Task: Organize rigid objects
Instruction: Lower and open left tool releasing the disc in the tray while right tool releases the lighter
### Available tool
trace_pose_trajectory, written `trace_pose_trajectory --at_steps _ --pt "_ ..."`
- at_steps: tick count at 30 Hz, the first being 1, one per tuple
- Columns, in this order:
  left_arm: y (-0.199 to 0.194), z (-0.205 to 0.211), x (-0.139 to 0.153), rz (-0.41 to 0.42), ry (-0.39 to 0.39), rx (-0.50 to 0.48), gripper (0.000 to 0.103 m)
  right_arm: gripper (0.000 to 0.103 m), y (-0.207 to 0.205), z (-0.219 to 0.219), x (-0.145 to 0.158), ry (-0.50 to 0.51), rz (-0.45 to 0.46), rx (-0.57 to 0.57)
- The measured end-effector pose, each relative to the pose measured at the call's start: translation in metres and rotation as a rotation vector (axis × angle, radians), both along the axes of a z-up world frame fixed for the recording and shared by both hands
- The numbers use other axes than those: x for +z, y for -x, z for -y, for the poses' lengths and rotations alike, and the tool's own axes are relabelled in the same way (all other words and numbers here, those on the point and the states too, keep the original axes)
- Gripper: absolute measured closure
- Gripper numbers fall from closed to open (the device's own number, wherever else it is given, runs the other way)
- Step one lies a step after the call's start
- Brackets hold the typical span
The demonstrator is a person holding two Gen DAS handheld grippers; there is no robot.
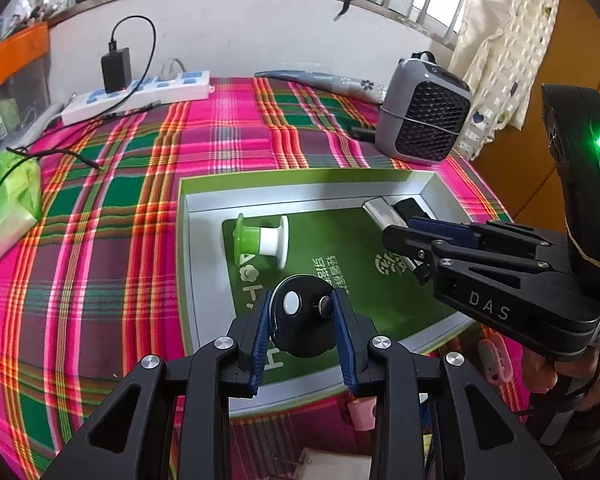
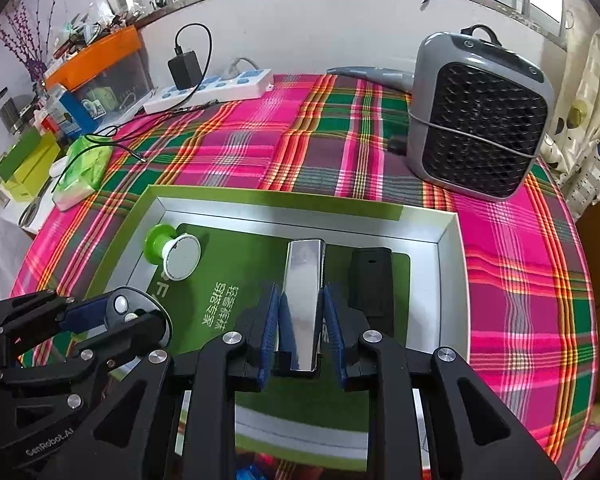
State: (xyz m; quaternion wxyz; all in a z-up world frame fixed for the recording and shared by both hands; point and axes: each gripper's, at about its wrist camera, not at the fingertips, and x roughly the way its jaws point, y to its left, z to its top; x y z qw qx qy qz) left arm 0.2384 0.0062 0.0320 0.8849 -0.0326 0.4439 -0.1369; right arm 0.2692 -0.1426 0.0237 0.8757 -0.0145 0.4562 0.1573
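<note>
A shallow green box (image 1: 188,240) (image 2: 452,272) lies on the plaid tablecloth. My left gripper (image 1: 300,308) is shut on a black round disc (image 1: 300,332) with a white button, held over the box's near left part; it also shows in the right wrist view (image 2: 136,308). My right gripper (image 2: 300,304) straddles a silver rectangular bar (image 2: 304,280) inside the box, with small gaps between pads and bar. A black rectangular block (image 2: 370,284) lies right of the bar. A green and white spool (image 1: 260,240) (image 2: 172,254) lies in the box's far left.
A grey fan heater (image 1: 424,116) (image 2: 476,116) stands behind the box at the right. A white power strip (image 1: 140,96) (image 2: 212,88) with a black charger sits at the back. A green tissue pack (image 1: 8,204) (image 2: 80,172) lies at the left. Pink clips (image 1: 496,360) lie by the box's near edge.
</note>
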Motion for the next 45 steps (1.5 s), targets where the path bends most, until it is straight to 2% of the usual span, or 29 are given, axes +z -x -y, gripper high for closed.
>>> trace_pose_trajectory --at_steps 14,32,40,45 --pt "-0.01 -0.003 -0.01 -0.021 -0.013 0.012 0.074 0.078 -0.017 -0.008 -0.015 0.034 -0.026 0.01" --pt "-0.013 -0.002 -0.011 -0.016 -0.033 0.021 0.073 0.078 -0.019 -0.006 -0.017 0.011 -0.027 0.005" --pt "-0.012 -0.001 -0.01 -0.015 -0.026 0.02 0.067 0.078 -0.018 -0.003 -0.017 -0.003 -0.027 -0.005" --pt "-0.008 -0.001 -0.009 -0.013 -0.027 0.024 0.064 0.068 -0.015 -0.001 -0.014 -0.014 -0.02 -0.015"
